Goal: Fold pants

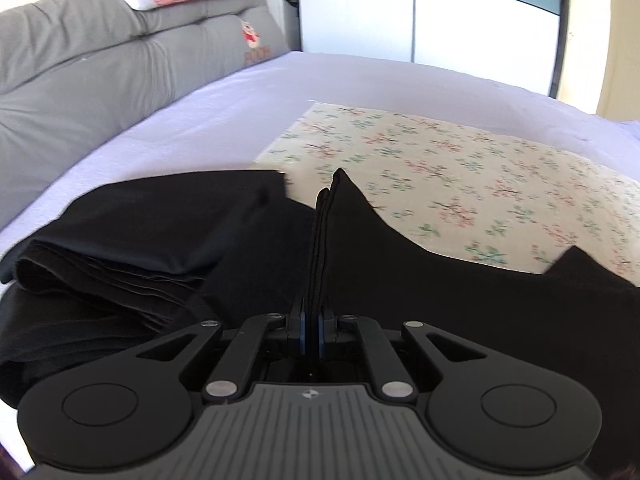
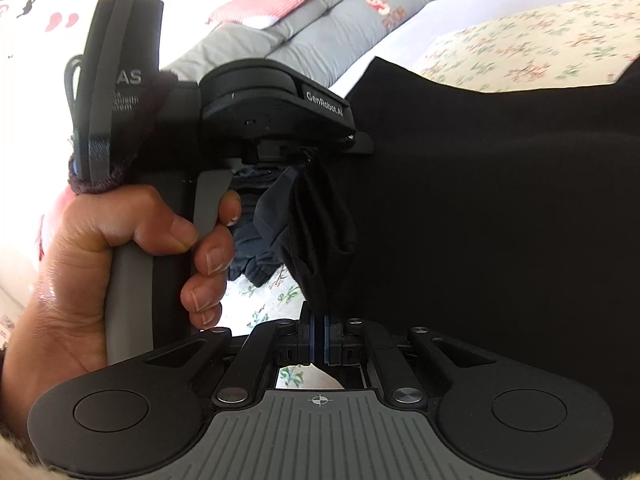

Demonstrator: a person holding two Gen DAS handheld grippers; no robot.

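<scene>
Left wrist view: both grippers, L [image 1: 313, 320] & R [image 2: 319, 330], clamped on black pants [image 1: 440, 288] (over floral cloth [image 1: 460, 168]).

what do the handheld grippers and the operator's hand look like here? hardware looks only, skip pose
Both grippers, left gripper and right gripper, are matte black with linkage arms on silver pivot pins, blue finger pads, round side housings and a ribbed grey plate with a crosshair mark. In the right wrist view the left unit's black body reads "GenRobot.AI", with a grey-and-black handle and a black cable. The hand wears a dark fuzzy sleeve cuff.
</scene>
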